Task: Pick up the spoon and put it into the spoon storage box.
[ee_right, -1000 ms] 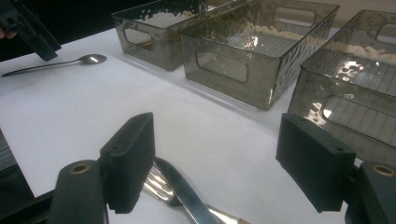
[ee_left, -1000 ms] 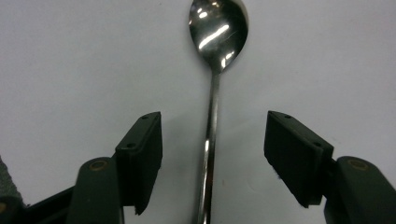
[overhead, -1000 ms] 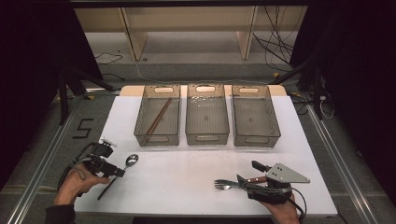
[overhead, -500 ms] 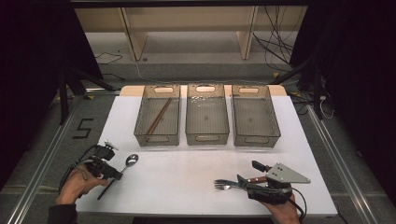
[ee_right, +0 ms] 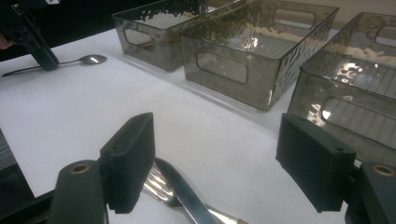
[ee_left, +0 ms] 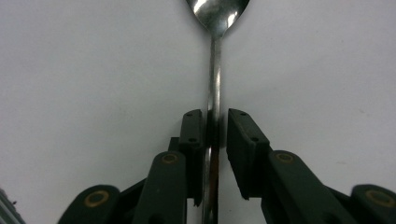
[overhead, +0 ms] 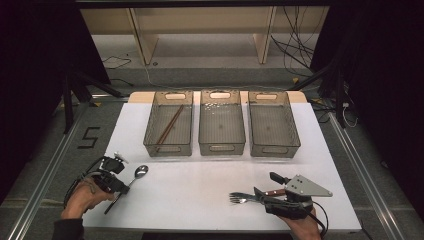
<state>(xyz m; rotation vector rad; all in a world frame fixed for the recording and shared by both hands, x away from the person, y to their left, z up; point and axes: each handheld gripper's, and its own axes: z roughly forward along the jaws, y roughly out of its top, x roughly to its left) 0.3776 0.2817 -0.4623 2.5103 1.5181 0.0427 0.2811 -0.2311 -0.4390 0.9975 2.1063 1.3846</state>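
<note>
- My left gripper point(overhead: 119, 184) sits low on the white table point(overhead: 200, 200), near its left front corner.
- Its jaws have just been closing in on the spoon point(overhead: 136, 175). The spoon's thin handle runs right between them.
- In the left gripper view, one pad point(ee_left: 193, 135) looks to be touching the handle of the spoon point(ee_left: 215, 93). I see a thin gap on the other side, so it does not have a tight hold yet.
- The spoon lies flat on the table. Its shiny bowl points away from my left hand point(overhead: 82, 197), toward the bins.
- My right gripper point(overhead: 262, 195) rests on the table near the right front edge. Its jaws stand wide apart and hold nothing.
- A fork point(overhead: 242, 198) and a knife point(ee_right: 184, 191) lie on the table just in front of the right gripper. In the right gripper view they lie between its jaws, close to the left one, and the knife crosses over the fork point(ee_right: 156, 186).
- Three dark see-through bins stand in a row at the back of the table.
- The left bin point(overhead: 169, 125) has brown chopsticks point(overhead: 170, 124) lying slanted inside.
- The middle bin point(overhead: 221, 122) and the right bin point(overhead: 272, 124) stand just beside it.
- The spoon is well apart from the fork and knife, on the other side of the table.
</note>
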